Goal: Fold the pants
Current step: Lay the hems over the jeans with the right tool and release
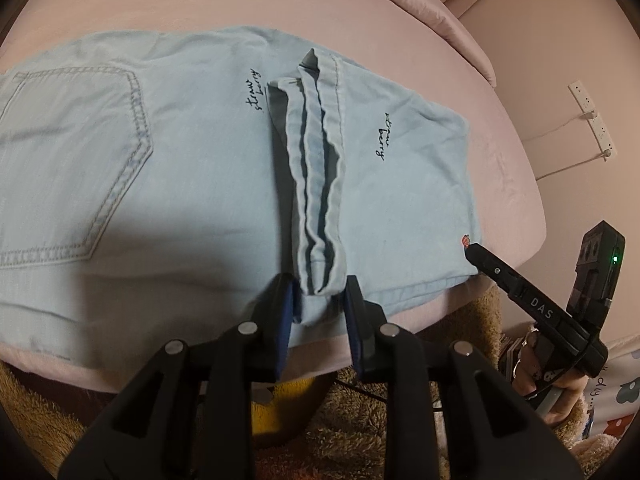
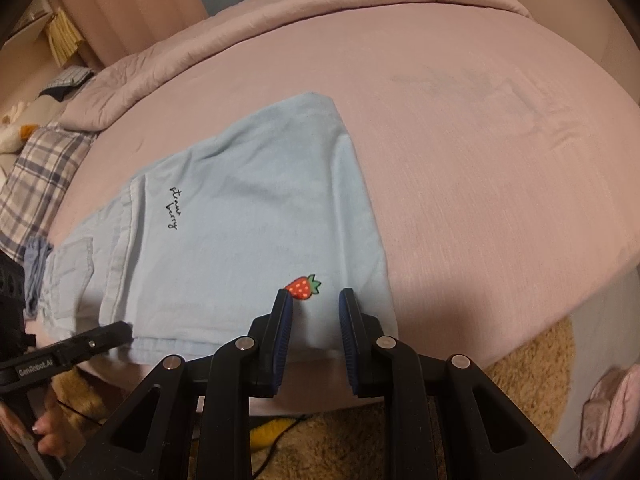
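Note:
Light blue denim pants (image 1: 180,168) lie flat on the pink bed, legs folded back so the hems (image 1: 316,184) lie across the middle; they also show in the right wrist view (image 2: 248,240). My left gripper (image 1: 318,292) is open, its blue pads either side of the near end of the hems at the bed's front edge. My right gripper (image 2: 316,304) is open over the near right corner of the pants, just below a red strawberry patch (image 2: 302,286). The right gripper's tip (image 1: 476,254) touches that corner in the left view.
The pink bed (image 2: 480,180) stretches beyond the pants, with a rolled duvet (image 2: 280,12) at the back and a plaid pillow (image 2: 40,176) on the left. A brown shaggy rug (image 2: 532,364) lies below the bed edge. Wall sockets (image 1: 592,120) are on the right.

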Action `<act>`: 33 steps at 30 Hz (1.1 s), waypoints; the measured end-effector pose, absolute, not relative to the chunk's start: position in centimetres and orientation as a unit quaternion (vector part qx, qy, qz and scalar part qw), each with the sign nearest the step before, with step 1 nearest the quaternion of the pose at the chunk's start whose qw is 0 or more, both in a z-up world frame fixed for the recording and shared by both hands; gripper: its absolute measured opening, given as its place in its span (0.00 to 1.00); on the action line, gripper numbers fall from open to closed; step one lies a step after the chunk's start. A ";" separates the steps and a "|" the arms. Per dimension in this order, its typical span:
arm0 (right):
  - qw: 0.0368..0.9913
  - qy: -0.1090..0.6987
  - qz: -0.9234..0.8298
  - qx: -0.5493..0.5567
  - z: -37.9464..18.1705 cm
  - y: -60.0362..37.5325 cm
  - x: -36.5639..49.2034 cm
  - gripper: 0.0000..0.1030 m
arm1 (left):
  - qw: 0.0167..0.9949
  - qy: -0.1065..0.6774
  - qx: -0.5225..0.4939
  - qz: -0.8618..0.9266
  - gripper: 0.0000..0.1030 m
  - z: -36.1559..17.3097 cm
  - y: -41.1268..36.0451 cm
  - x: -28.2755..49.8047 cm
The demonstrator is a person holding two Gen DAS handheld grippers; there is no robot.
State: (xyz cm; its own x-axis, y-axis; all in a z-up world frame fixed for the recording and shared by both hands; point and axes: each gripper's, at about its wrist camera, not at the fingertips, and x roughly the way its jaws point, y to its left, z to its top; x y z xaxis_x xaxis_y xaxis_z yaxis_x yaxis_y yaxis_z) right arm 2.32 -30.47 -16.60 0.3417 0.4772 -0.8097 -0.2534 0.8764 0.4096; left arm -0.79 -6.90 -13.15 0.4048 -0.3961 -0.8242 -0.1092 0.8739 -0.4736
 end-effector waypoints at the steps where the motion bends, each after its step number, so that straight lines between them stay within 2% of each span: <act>1: 0.813 0.527 0.225 0.105 -16.6 -30.5 2.3 0.21 | 0.804 0.538 -0.236 -0.088 0.24 -13.2 -6.9 -0.9; 15: 0.817 0.524 0.220 0.099 -16.7 -30.0 2.2 0.22 | 0.807 0.533 -0.242 -0.078 0.30 -12.6 -6.6 -2.6; 18: 0.819 0.523 0.217 0.096 -16.6 -29.8 2.1 0.25 | 0.811 0.526 -0.244 -0.078 0.39 -12.2 -6.5 -2.9; 22: 0.817 0.521 0.226 0.099 -16.4 -29.2 2.0 0.41 | 0.829 0.505 -0.234 -0.059 0.58 -10.9 -5.9 -3.6; 25: 0.821 0.517 0.227 0.090 -16.2 -28.6 1.8 0.47 | 0.839 0.487 -0.236 -0.044 0.68 -10.1 -5.1 -3.9; 30: 0.825 0.512 0.226 0.080 -15.8 -28.1 2.0 0.52 | 0.857 0.450 -0.250 -0.008 0.84 -8.6 -3.0 -4.9; 33: 0.828 0.509 0.224 0.076 -15.5 -27.9 2.2 0.54 | 0.865 0.429 -0.261 0.019 0.88 -7.9 -1.5 -5.7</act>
State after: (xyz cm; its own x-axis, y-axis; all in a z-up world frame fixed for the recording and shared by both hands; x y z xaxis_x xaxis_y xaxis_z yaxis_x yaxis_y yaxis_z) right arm 2.17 -27.95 -15.52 0.3817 0.4485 -0.8082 -0.2936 0.8879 0.3541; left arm -5.73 -1.52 -7.90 0.6313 -0.1915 -0.7515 -0.2568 0.8628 -0.4356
